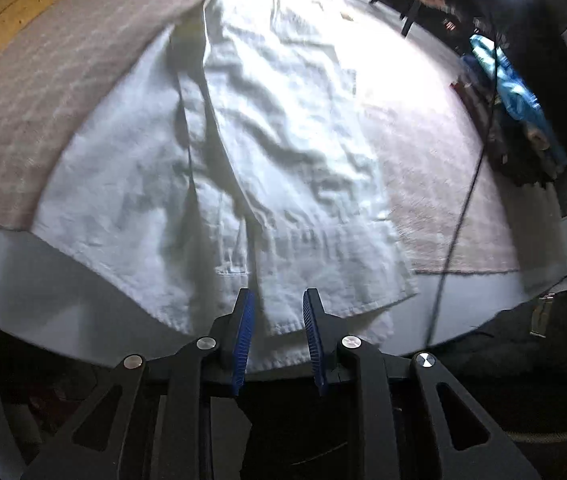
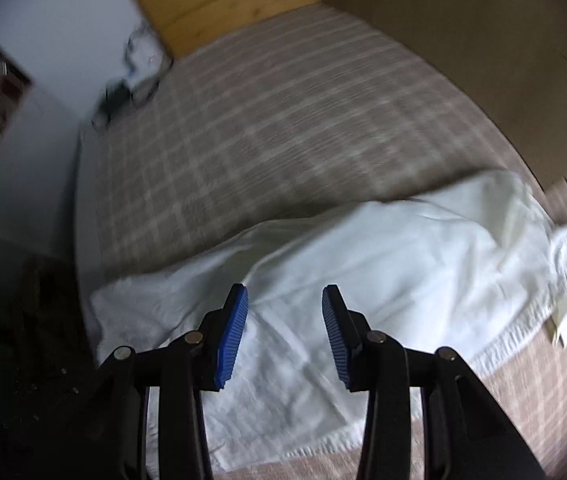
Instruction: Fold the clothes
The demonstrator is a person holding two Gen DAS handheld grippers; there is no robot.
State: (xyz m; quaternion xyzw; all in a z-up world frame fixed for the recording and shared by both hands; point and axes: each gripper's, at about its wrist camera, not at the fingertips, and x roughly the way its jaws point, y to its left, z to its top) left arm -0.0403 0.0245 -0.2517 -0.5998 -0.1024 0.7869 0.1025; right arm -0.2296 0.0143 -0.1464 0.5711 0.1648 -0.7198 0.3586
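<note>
**Both jaws open over the white cloth**

Jaws of the left gripper [image 1: 277, 312] stand a little apart, holding nothing. Right under and ahead of them lies the near hem of the white garment [image 1: 243, 152]. Its long way runs straight away from this gripper across the checked blanket [image 1: 43, 92].

On the right, the right gripper [image 2: 285, 308] has its jaws wider, empty too. It points down at the cloth's middle, so the left gripper looks nearer an edge to grab.
</note>
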